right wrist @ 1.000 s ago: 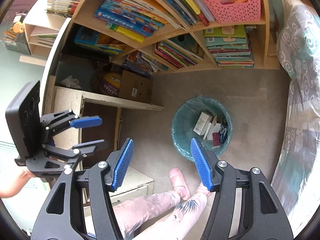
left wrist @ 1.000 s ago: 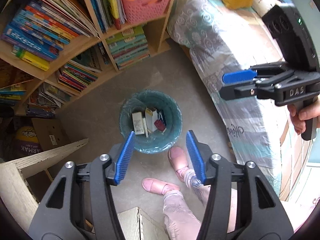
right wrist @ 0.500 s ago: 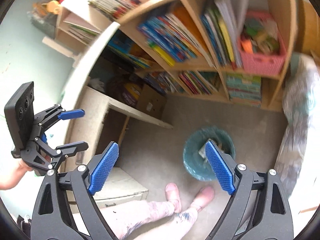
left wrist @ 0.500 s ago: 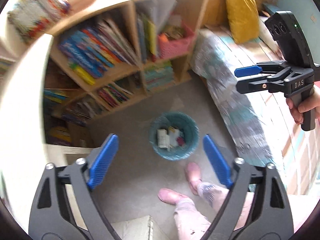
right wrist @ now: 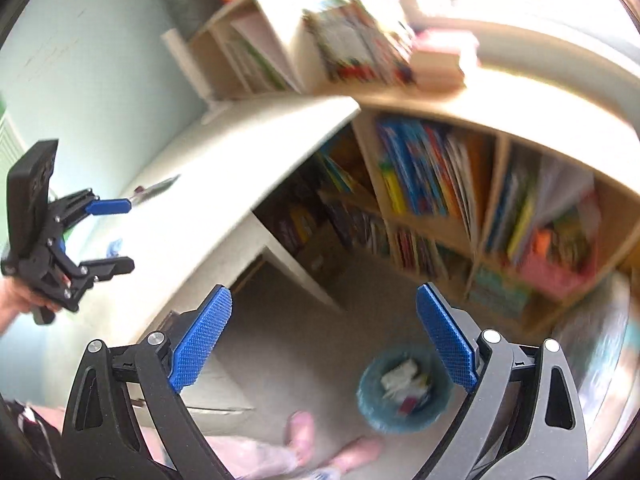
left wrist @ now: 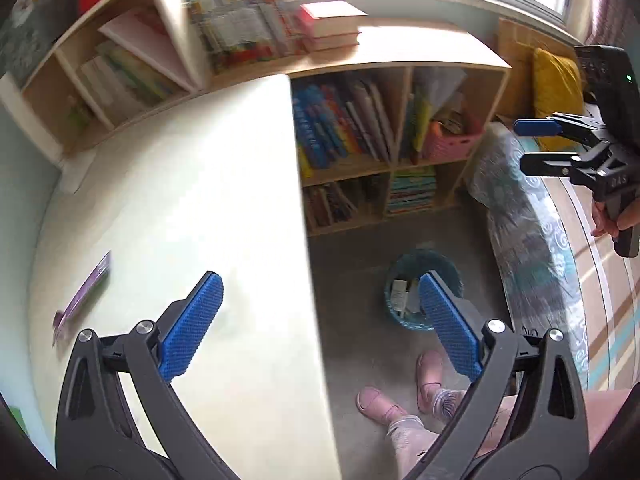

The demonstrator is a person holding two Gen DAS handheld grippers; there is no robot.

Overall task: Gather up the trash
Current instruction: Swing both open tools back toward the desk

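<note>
A teal bin (left wrist: 402, 280) with boxes and wrappers in it stands on the grey floor; it also shows in the right wrist view (right wrist: 400, 392). My left gripper (left wrist: 320, 326) is open and empty, held above the white desk's edge (left wrist: 296, 208). My right gripper (right wrist: 324, 344) is open and empty, high above the floor. A purple wrapper (left wrist: 82, 300) lies on the desk at the left; it shows blurred in the right wrist view (right wrist: 156, 190). A small blue scrap (right wrist: 115, 246) lies on the desk too.
A wooden bookshelf (left wrist: 360, 136) full of books and a pink basket (left wrist: 452, 140) stands behind the bin. A bed with a patterned cover (left wrist: 528, 232) is on the right. The person's feet in pink slippers (left wrist: 428, 372) are beside the bin.
Both grippers have risen and tilted up from over the bin. The desk top and upper shelves have come into view. Both jaws have opened wider.
</note>
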